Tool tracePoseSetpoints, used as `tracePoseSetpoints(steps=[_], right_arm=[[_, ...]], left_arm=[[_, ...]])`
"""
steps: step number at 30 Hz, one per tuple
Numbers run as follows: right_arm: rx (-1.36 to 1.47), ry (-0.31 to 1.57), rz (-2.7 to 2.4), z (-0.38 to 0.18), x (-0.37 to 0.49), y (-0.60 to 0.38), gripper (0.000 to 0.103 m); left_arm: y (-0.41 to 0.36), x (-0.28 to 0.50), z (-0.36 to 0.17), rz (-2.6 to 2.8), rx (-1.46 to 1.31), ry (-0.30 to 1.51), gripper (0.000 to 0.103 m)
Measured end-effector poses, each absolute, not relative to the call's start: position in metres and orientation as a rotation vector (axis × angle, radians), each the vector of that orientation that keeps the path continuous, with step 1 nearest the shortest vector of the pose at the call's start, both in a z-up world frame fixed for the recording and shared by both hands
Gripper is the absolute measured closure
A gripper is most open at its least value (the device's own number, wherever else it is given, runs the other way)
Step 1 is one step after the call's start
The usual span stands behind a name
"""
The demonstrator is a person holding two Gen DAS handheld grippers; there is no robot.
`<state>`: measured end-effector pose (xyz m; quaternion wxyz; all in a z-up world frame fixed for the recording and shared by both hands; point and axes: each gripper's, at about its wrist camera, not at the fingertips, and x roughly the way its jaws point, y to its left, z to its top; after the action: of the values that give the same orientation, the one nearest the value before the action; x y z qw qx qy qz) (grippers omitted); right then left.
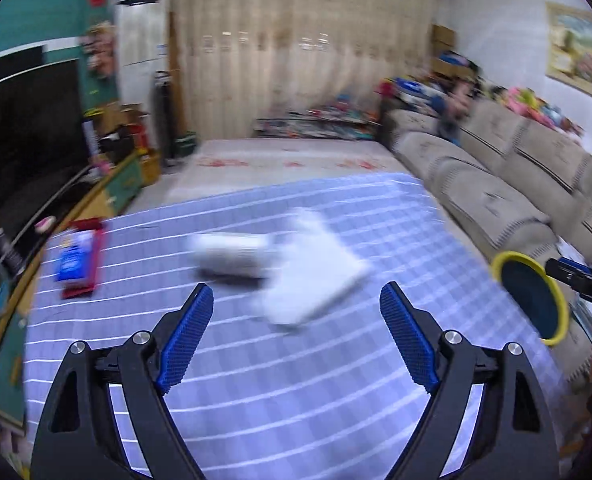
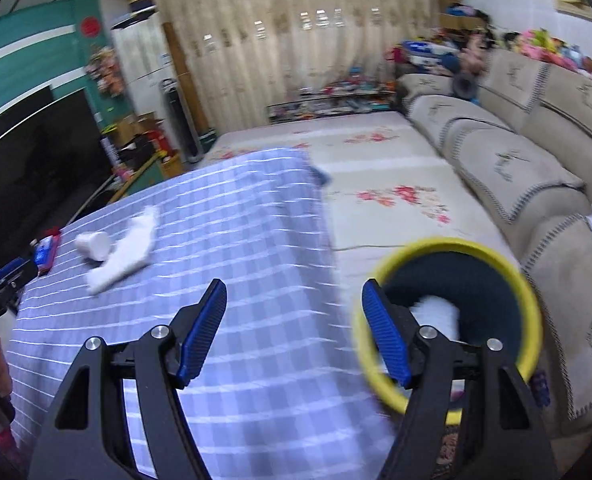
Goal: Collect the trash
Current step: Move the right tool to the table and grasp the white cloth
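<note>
The left gripper (image 1: 296, 306) is spread wide and empty above the checked table (image 1: 296, 380). The right gripper (image 2: 294, 300) gapes too, holding nothing, at the table's right edge beside the yellow-rimmed bin (image 2: 529, 300).

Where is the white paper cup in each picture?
Left wrist view: the white paper cup lies on its side near the middle, blurred, on the checked cloth, just left of the white tissue.
Right wrist view: the cup lies at the left, on the same cloth, again left of the tissue.
Shared landmark: the yellow-rimmed bin, right of the table in both.
</note>
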<state>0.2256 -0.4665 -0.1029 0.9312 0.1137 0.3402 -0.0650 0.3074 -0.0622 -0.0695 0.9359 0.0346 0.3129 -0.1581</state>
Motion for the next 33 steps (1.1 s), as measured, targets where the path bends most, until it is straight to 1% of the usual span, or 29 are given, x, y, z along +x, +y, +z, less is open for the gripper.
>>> tracePoseSetpoints(steps=[4, 8, 13, 19, 27, 33], right_arm=[[0.195, 0.707, -0.043, -0.102, 0.264, -0.413, 0.036], [0.165, 0.73, 0.041, -0.103, 0.299, -0.371, 0.036], [0.073, 0.771, 0.095, -0.112, 0.347, -0.327, 0.036], [-0.003, 0.86, 0.115, -0.144, 0.396, -0.299, 0.036], [-0.033, 0.944, 0.108, -0.173, 0.416, -0.283, 0.036], [-0.039, 0.948, 0.111, -0.179, 0.42, -0.275, 0.036]], left_arm=[[0.002, 0.32, -0.077, -0.2, 0.051, 0.605, 0.018], [0.036, 0.329, -0.087, -0.153, -0.021, 0.617, 0.018], [0.038, 0.329, -0.094, -0.164, -0.044, 0.636, 0.018], [0.021, 0.324, -0.091, -0.151, -0.025, 0.614, 0.017], [0.018, 0.326, -0.096, -0.162, -0.026, 0.639, 0.017], [0.015, 0.325, -0.099, -0.167, -0.016, 0.642, 0.016]])
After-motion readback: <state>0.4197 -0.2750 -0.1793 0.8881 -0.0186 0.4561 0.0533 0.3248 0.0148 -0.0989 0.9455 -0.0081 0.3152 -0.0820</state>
